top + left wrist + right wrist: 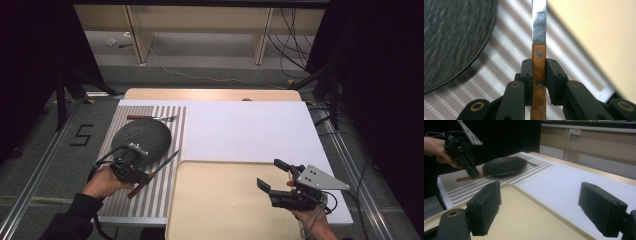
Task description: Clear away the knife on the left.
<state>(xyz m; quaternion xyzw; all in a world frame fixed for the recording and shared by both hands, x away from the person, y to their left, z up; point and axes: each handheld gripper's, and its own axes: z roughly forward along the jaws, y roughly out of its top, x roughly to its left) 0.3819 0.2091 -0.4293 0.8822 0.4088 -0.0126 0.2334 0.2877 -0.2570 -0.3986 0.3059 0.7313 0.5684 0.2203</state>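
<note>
Here, knife (539, 65) handle clamped, blade tip cropped

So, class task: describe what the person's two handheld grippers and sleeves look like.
Both grippers, left gripper and right gripper, are black with blocky jaws and brass-coloured pivot rings. A grey three-cornered plate tops the right one. Black cables trail from each. A dark sleeve covers the left forearm.

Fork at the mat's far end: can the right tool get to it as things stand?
Probably yes. The right tool is open and empty above the tray, and bare white table lies between it and the fork. It is a long cross-table reach past the plate.
</note>
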